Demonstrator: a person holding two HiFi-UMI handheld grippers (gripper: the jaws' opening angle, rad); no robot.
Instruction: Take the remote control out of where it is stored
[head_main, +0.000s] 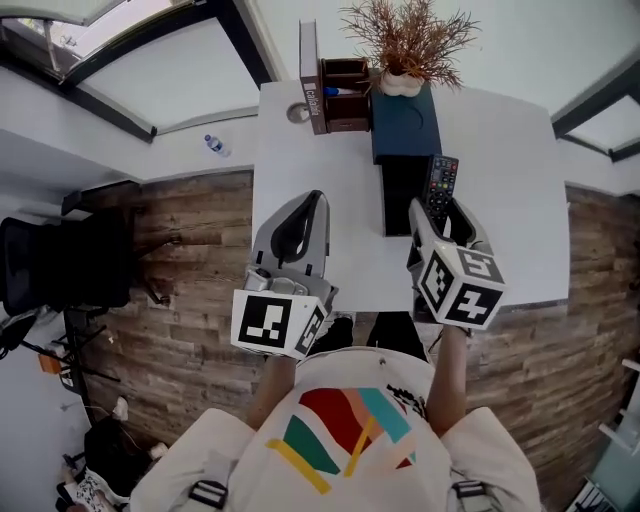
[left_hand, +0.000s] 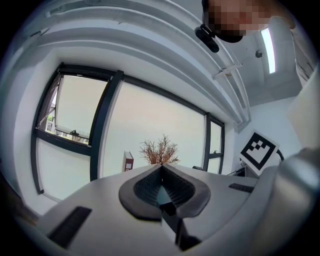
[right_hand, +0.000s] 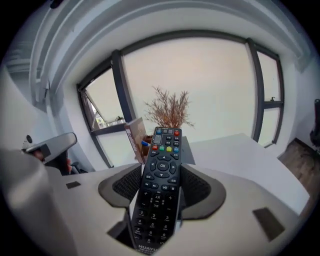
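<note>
The right tongs (right_hand: 161, 175) are clamped on the remote control (right_hand: 160, 192). Their ribbed dark pads press its two long edges near the middle, and the button face is turned up. Holding it by the narrow sides likely keeps the buttons unpressed and lets the long body balance. The remote is a slim, hard black plastic bar with rounded rubbery keys, including a coloured row near the far end, which points to 12 o'clock.

The left tongs (left_hand: 161, 169), at 9 o'clock of the right pair, are closed tip to tip with nothing between them, apparently kept idle.

In the head view, a dark blue box (head_main: 405, 125) sits at 11 o'clock of the remote on the smooth white tabletop (head_main: 320, 150). A black tray (head_main: 398, 205) extends from it toward the person, probably the storage place. The remote now seems clear of it.

On the box stands a white pot (head_main: 400, 84) of dry, wiry twigs. At its 9 o'clock are a brown wooden organiser (head_main: 345, 100) and an upright book (head_main: 311, 75).
</note>
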